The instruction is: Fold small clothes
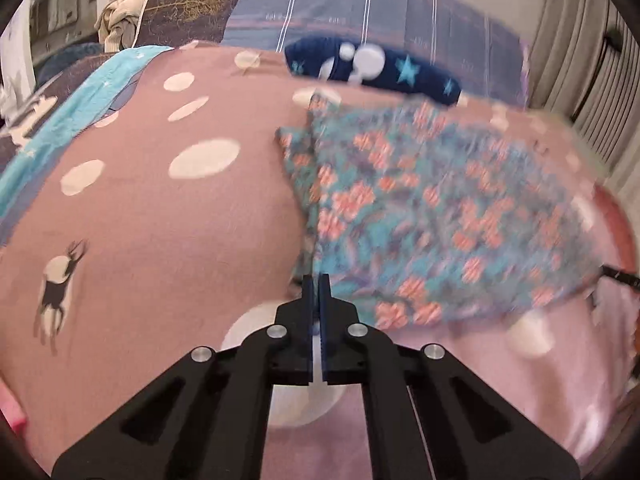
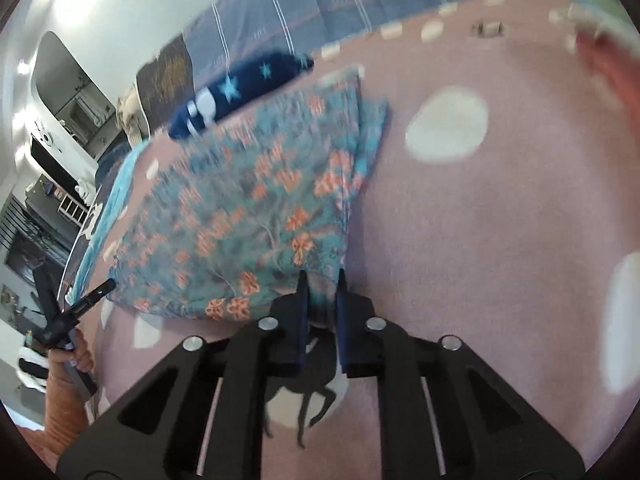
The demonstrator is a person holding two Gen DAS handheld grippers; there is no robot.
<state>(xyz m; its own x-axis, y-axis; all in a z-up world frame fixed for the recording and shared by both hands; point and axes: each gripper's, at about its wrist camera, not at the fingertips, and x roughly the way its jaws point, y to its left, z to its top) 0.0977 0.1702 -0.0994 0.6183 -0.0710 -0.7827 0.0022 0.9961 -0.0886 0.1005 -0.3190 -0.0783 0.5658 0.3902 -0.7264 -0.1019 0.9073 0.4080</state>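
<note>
A small teal garment with orange flowers (image 1: 432, 208) is held stretched above the pink bed cover (image 1: 160, 232). My left gripper (image 1: 319, 280) is shut on its near left corner. In the right wrist view the garment (image 2: 248, 208) hangs to the left, and my right gripper (image 2: 321, 280) pinches its near right corner between slightly parted fingers. The left gripper (image 2: 98, 290) shows at the garment's far corner there. The picture is motion-blurred.
A dark blue garment with stars (image 1: 372, 66) lies beyond the floral one, also in the right wrist view (image 2: 240, 84). A light blue cloth (image 1: 80, 100) lies at the left. Striped bedding (image 1: 360, 4) and pillows are behind. A curtain (image 1: 592, 60) hangs at the right.
</note>
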